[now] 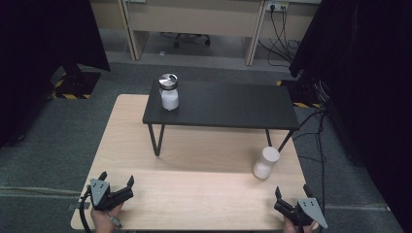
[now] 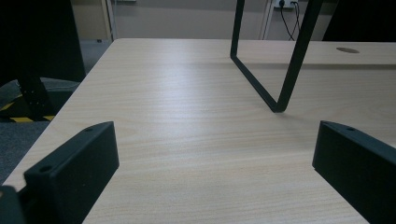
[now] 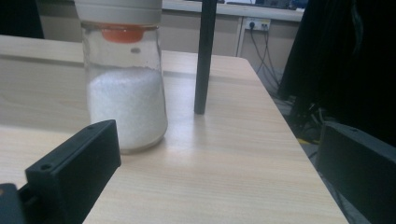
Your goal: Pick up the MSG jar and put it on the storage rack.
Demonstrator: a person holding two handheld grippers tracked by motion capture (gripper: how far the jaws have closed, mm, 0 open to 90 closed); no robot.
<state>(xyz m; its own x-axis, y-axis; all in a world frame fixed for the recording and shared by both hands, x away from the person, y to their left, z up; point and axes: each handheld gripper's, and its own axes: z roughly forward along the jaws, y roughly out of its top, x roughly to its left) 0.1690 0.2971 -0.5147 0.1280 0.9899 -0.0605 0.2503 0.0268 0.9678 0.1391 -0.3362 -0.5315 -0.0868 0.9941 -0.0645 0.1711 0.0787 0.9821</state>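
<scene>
Jars are what the work turns on, and the nearer one, a white-lidded jar (image 1: 266,162) half full of white grains, stands upright on the light wooden table (image 1: 194,199) at the right, just beside the right leg of the black shelf (image 1: 228,104); a second, metal-lidded jar (image 1: 169,91) stands on the left end of that shelf, far from both hands; the right gripper (image 1: 291,193) rests at the near right edge of the table with its jaws spread wide and nothing between them, and the left gripper (image 1: 116,182) rests at the near left edge, likewise wide apart and empty; in the right gripper view the white-lidded jar (image 3: 125,88) sits ahead and to the left of the gap, with the shelf leg (image 3: 204,56) close on its right; the step in hand looks like a reach for this jar; to do it well, I would first swing the gripper left until the glass body is centred between the jaws, then go forward level and low enough to take the straight wall below the lid; the leg stands near, so the outer jaw should pass on the near side of it without knocking it; closing should be gentle and square, since smooth glass may slip or tip if caught off-centre.
</scene>
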